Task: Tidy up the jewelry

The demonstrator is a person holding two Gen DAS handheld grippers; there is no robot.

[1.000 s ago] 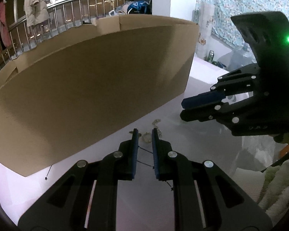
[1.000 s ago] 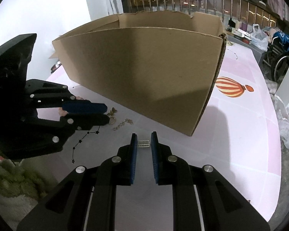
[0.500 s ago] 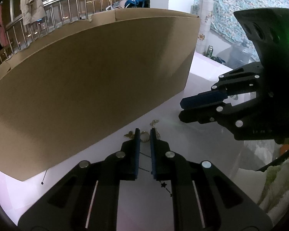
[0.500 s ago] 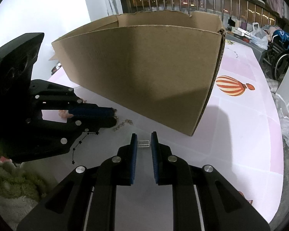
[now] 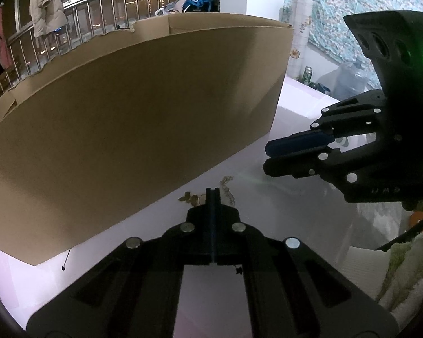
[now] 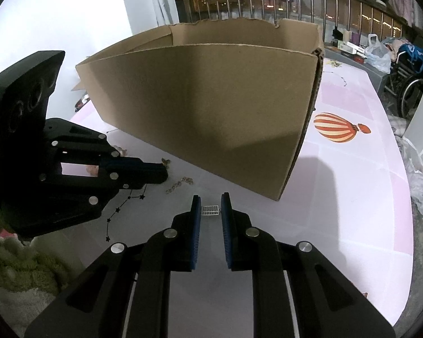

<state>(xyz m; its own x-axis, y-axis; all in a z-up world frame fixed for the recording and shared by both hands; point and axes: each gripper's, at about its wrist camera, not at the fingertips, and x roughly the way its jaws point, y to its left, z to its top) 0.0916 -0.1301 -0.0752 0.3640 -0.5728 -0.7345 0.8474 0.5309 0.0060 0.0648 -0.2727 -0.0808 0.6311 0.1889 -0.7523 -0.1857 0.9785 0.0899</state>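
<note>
My left gripper (image 5: 213, 193) rests low on the pink table (image 6: 338, 197), its jaws closing tight on a small gold ring-and-leaf piece (image 5: 193, 197) that sticks out to the left of the tips. A short pale chain (image 5: 228, 190) lies just right of it. In the right wrist view the left gripper (image 6: 162, 170) shows with the gold piece (image 6: 166, 162) at its tip. My right gripper (image 6: 210, 208) is shut on a tiny silver ladder-shaped piece (image 6: 210, 210) that spans its blue pads. A black star necklace (image 6: 121, 205) lies on the table between the two grippers.
A big open cardboard box (image 6: 211, 107) stands right behind the jewelry and fills the left wrist view as the box (image 5: 127, 126). A green and white towel (image 6: 19, 262) lies at the near left. A striped balloon print (image 6: 337, 128) marks the table at right.
The left gripper's jaws have come together around the gold ring piece that lay between them. The right gripper and its silver piece have not moved.
</note>
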